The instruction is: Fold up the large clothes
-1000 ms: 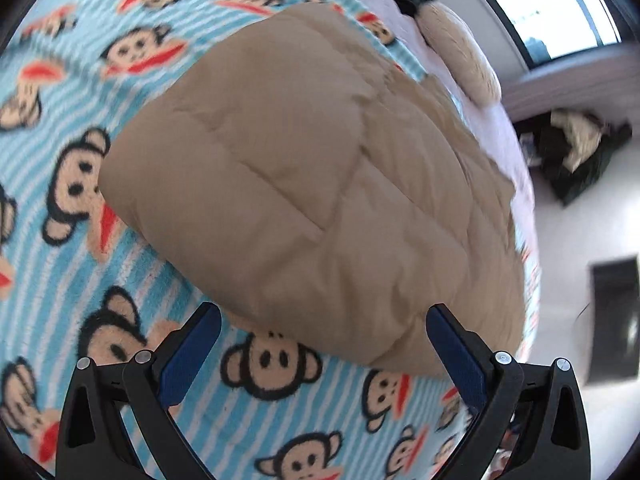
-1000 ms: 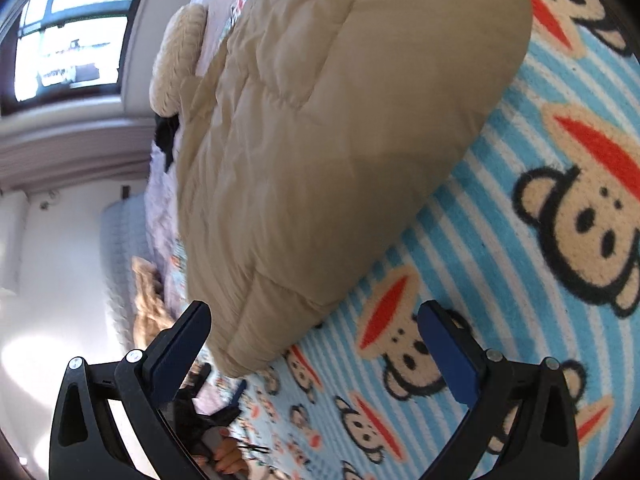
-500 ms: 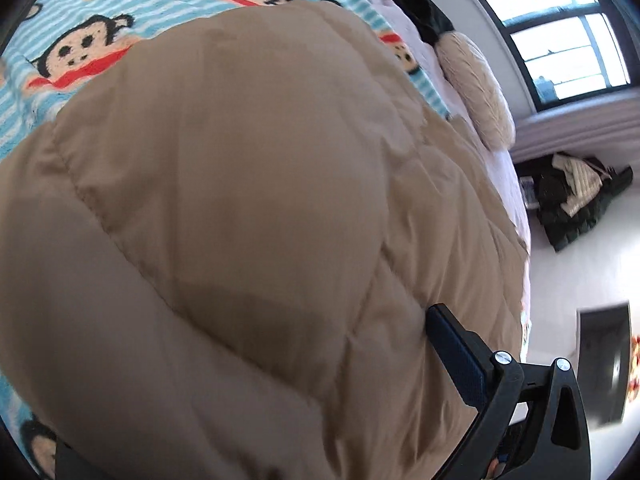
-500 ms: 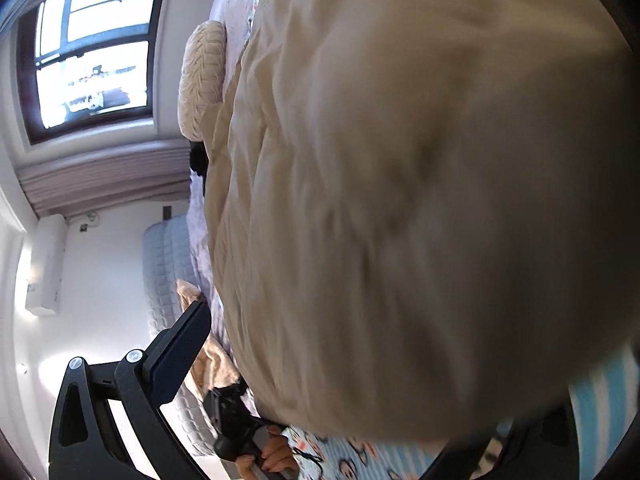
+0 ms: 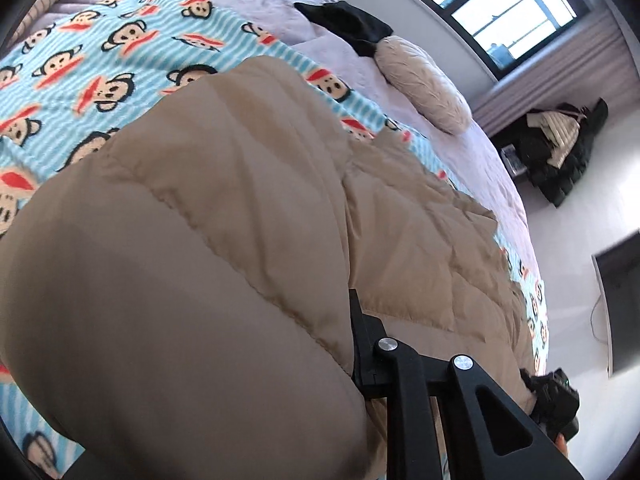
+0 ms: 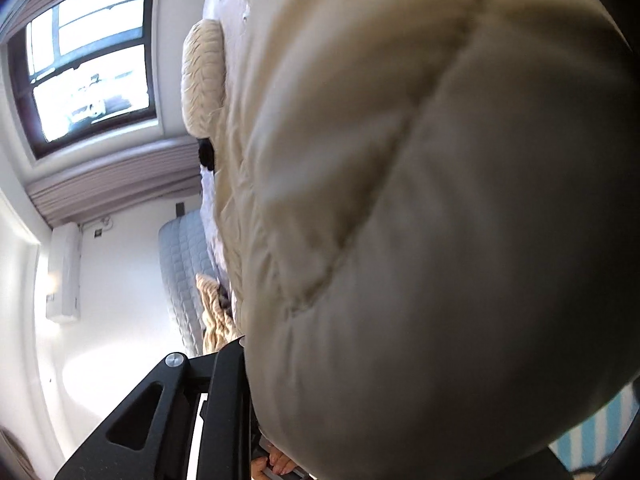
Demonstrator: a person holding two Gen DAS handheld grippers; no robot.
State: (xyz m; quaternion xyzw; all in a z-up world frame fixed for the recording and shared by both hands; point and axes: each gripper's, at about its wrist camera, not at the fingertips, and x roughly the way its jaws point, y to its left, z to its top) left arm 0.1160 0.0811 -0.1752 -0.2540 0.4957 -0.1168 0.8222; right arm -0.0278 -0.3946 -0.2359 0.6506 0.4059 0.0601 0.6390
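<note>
A large tan quilted down coat [image 5: 240, 200] lies on a bed covered with a blue striped monkey-print blanket [image 5: 100, 52]. In the left wrist view my left gripper [image 5: 320, 360] is shut on the coat's near edge; only its right finger [image 5: 360, 344] shows, the rest is buried in fabric. In the right wrist view the coat [image 6: 420, 220] fills the frame. My right gripper [image 6: 320, 400] is shut on the coat's edge; only its left finger [image 6: 228, 380] shows.
A cream fluffy pillow [image 5: 424, 84] and a black garment [image 5: 348, 24] lie at the far end of the bed. A pile of dark clothes [image 5: 560, 148] lies on the floor under the window [image 5: 512, 8]. A grey quilted headboard [image 6: 180, 272] shows in the right wrist view.
Both grippers moved forward onto the coat's near edge and closed on it. The fabric now bulges over the fingers and hides most of them. The coat edge has lifted toward the cameras.
</note>
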